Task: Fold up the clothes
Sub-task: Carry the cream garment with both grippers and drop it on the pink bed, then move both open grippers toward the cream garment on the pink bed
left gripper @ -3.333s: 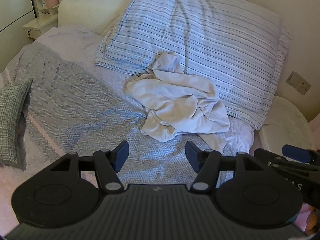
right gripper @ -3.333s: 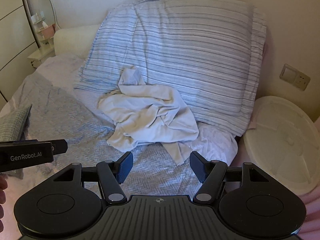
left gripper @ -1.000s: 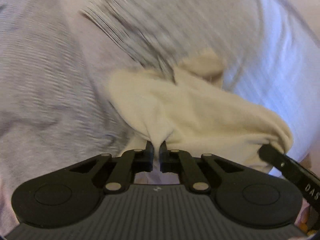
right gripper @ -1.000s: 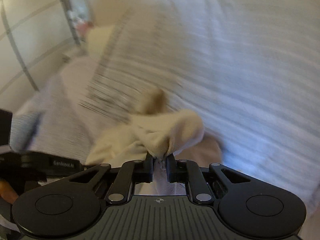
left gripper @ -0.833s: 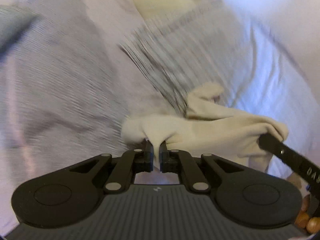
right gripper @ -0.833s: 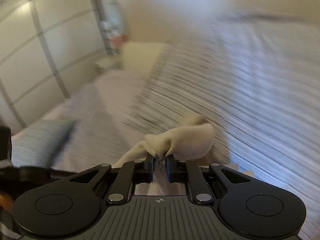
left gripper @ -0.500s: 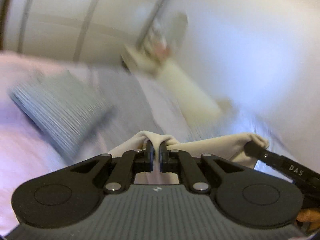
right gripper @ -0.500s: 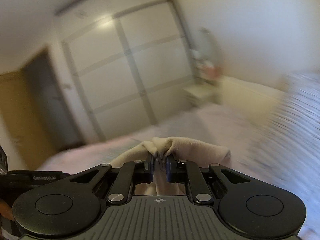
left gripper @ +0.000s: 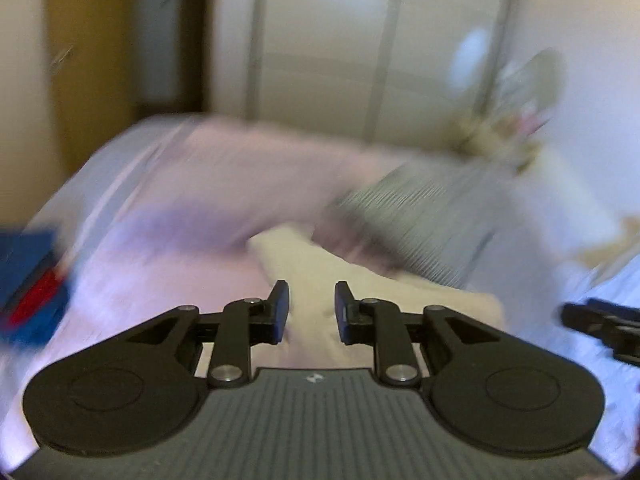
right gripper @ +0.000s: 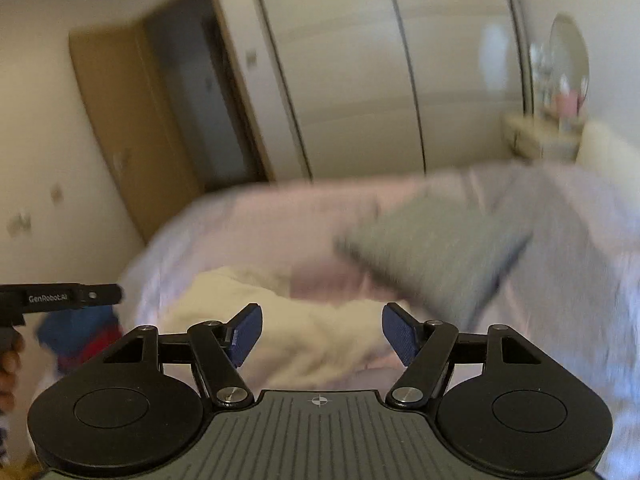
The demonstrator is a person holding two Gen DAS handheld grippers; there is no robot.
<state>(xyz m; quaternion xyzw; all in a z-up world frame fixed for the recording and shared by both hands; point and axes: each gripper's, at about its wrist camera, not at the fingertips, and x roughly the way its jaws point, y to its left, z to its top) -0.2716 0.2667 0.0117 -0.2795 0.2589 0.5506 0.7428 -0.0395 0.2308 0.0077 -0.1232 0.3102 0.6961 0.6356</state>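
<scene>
Cream garment (left gripper: 320, 268) lies at twelve o'clock ahead of both empty grippers — left gripper (left gripper: 308, 306) part-open, right gripper (right gripper: 322, 334) spread wide — long axis toward ten o'clock.

The left black two-finger gripper (left gripper: 308, 307) is standing with its jaws parted by a narrow gap, nothing lying between its dark blue pads (left gripper: 280, 304). The right black two-finger gripper (right gripper: 322, 336) is spreading its jaws much wider, its blue pads (right gripper: 245, 334) angling outward and holding nothing. Both are pointing forward, side by side, each showing at the edge of the other's view
</scene>
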